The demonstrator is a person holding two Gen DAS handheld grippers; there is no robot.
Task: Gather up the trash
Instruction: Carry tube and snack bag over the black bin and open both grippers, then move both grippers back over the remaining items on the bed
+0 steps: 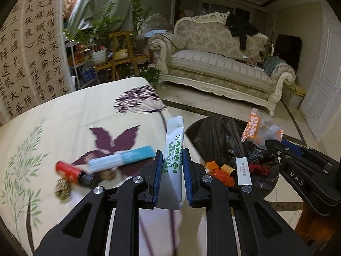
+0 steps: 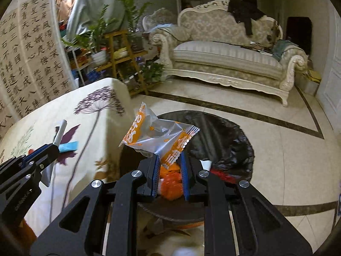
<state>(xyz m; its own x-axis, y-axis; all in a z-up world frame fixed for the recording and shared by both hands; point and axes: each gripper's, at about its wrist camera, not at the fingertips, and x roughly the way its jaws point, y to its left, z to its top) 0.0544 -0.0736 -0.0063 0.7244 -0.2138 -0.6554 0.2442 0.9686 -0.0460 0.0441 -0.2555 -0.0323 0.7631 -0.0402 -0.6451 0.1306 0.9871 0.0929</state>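
Much of the table (image 1: 64, 115) is smeared in my left wrist view; the litter on its flowered cloth reads only roughly — a blue-and-white packet (image 1: 121, 156), a red wrapper (image 1: 68, 170) and a couple of small brownish lumps whose make I cannot tell. The lower end of the white sachet (image 1: 173, 164) is hidden behind my own fingers, and the print on it is only partly legible. My left gripper (image 1: 172, 164) has its blue pads pressed onto that sachet, which stands upright between them at the table's edge, just beside the bin.

In my right wrist view, my right gripper (image 2: 170, 166) pinches the lower corner of a clear-and-orange snack wrapper (image 2: 157, 136); the wrapper fans up and left above the pads, directly over the mouth of the trash bin (image 2: 223, 132). My fingers cover most of what lies below; only an orange crumple and a bit of red show through the gap.

The bin is lined with a black plastic bag (image 1: 213, 128) and sits on the tiled floor, close against the table. Seen from the left, it holds an orange wrapper (image 1: 219, 175), a small orange-capped piece I cannot identify, a white sachet with dark lettering (image 1: 243, 170) and a dark red crumpled wrapper (image 1: 259, 168); its near rim is cut off by my right gripper's black arm — the far side is in shadow.
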